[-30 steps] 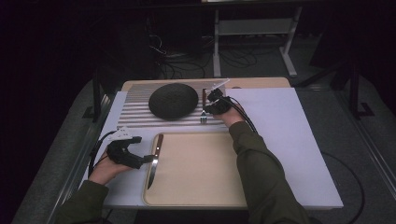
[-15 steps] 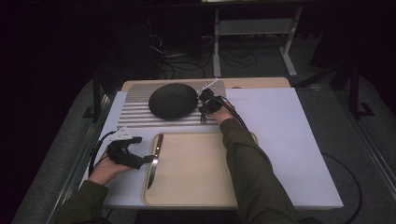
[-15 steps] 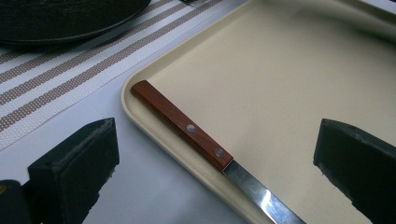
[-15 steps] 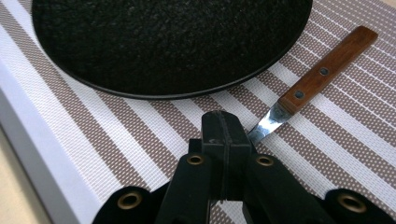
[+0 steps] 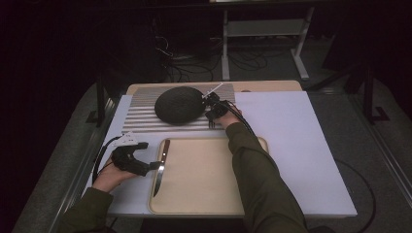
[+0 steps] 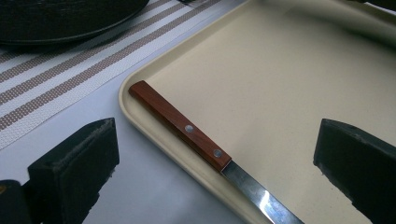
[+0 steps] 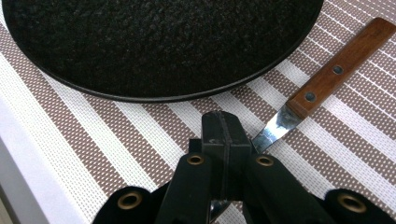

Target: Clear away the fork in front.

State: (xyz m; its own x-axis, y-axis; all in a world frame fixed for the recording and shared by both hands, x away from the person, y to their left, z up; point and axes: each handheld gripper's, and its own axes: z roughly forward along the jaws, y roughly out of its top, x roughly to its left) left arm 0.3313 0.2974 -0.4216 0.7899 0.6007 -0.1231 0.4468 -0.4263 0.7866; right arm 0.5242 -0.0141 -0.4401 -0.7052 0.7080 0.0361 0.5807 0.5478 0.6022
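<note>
Right hand-held gripper (image 7: 222, 140): jaws pressed together on the metal neck of a wooden-handled utensil (image 7: 327, 70), apparently a fork, though its head is hidden under the jaws in the right gripper view. The utensil lies on the striped placemat (image 7: 116, 154), handle pointing away from the gripper, just beside the rim of the black round plate (image 7: 154, 42). In the high view this gripper (image 5: 214, 112) sits at the plate's (image 5: 179, 104) right edge, at the far side of the worktop (image 5: 291, 145).

Left hand-held gripper (image 6: 215, 154): jaws spread wide, nothing pinched. Between them, farther off, lies a knife (image 6: 187, 128) with a riveted wooden handle, resting inside the left edge of the beige tray (image 6: 289, 79), handle toward the placemat (image 6: 51, 79). In the high view the gripper (image 5: 145, 167) rests on the worktop at the tray's (image 5: 204, 194) left rim, just beside the knife (image 5: 160, 167); whether a jaw touches it cannot be told.
</note>
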